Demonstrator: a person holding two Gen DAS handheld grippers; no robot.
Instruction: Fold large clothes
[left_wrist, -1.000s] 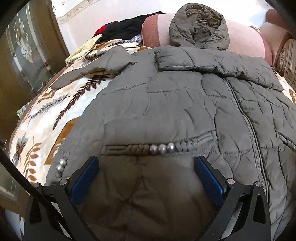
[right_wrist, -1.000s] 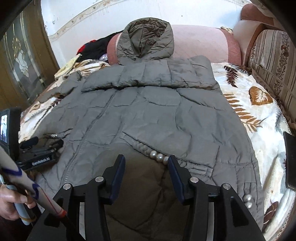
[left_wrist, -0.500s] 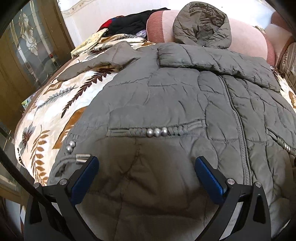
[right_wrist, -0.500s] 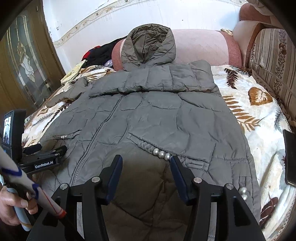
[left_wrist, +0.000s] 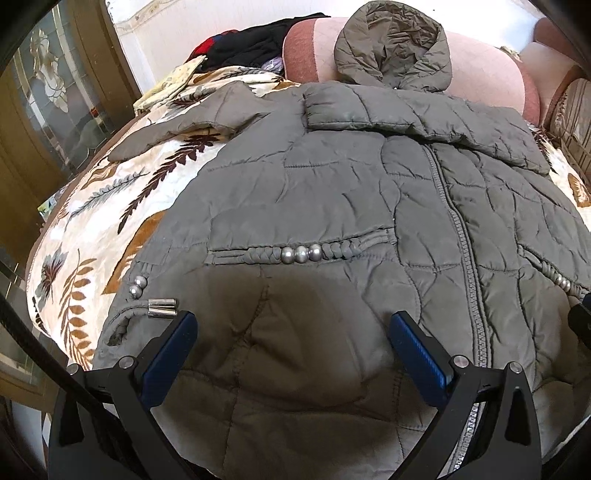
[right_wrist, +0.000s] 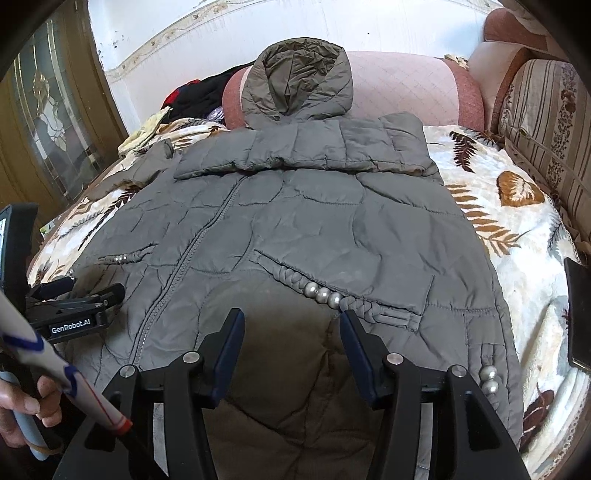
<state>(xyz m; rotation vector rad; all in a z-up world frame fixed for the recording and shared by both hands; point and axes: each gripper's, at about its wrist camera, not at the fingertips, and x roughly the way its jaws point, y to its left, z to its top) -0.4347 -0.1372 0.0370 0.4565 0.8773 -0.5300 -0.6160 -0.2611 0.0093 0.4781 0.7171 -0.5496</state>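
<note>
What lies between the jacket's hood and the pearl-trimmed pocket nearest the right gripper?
In the right wrist view, the folded sleeve lies across the chest below the hood; below it only bare quilted jacket down to the pocket.

Grey quilted jacket (right_wrist: 314, 221) flat on the leaf-print bed (right_wrist: 517, 229), zip side up, hood (right_wrist: 299, 77) against the pink bolster (right_wrist: 402, 85). Right gripper (right_wrist: 291, 328) above the hem, jaws apart, just been opening, nothing clamped. Left gripper (right_wrist: 79, 291) over the jacket's left edge.
</note>
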